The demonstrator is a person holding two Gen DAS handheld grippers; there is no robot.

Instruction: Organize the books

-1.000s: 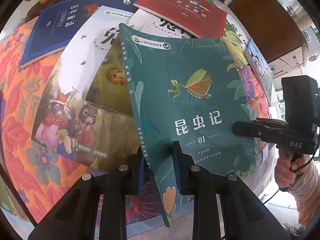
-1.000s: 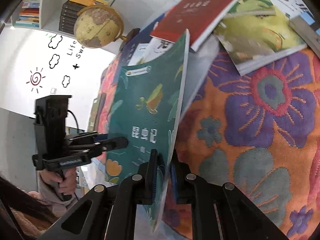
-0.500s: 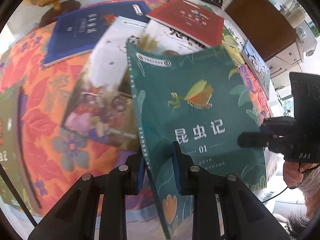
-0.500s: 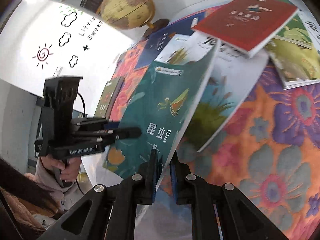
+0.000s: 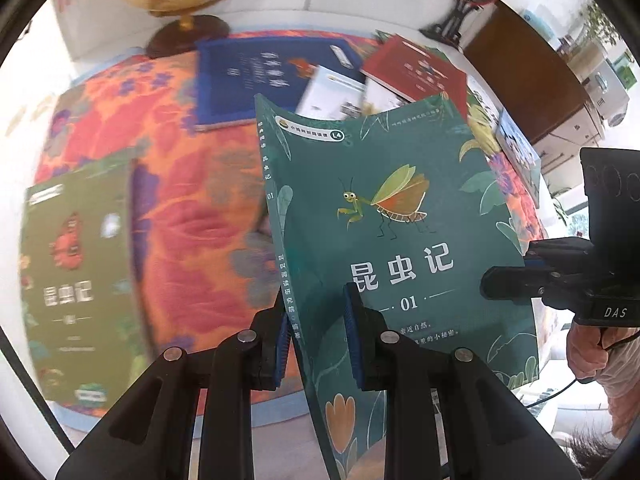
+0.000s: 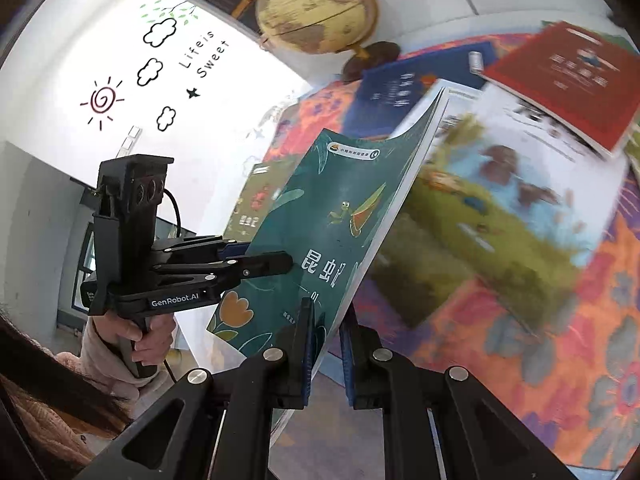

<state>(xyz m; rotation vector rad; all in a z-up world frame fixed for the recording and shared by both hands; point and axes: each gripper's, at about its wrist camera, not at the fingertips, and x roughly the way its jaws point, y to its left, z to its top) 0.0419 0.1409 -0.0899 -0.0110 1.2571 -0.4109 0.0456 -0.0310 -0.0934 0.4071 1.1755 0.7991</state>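
You're holding the teal insect book (image 5: 396,240) up off the floral tablecloth (image 5: 172,216) with both grippers at once. Your left gripper (image 5: 318,336) is clamping the book's lower spine edge, blue pads (image 5: 354,340) pressing in on either side of the cover, jaws nearly closed on it. Your right gripper (image 6: 326,344) is pinching the book's bottom edge near the opposite side, jaws narrowed right down onto the pages; in the left wrist view its fingers (image 5: 516,284) are reaching in from the right over the cover's edge. The book is tilting, cover bowing a little, its top corner hanging over the other books.

Behind it a dark blue book (image 5: 264,80) is lying flat on the cloth, a red book (image 5: 416,72) is overlapping a white-covered book (image 5: 334,98), and an olive green book (image 5: 76,272) is lying at the left, blurred. In the right wrist view a big picture book with a grassy scene (image 6: 492,216) is lying under the raised one, also blurred. A globe (image 6: 316,4) is standing at the table's far edge.
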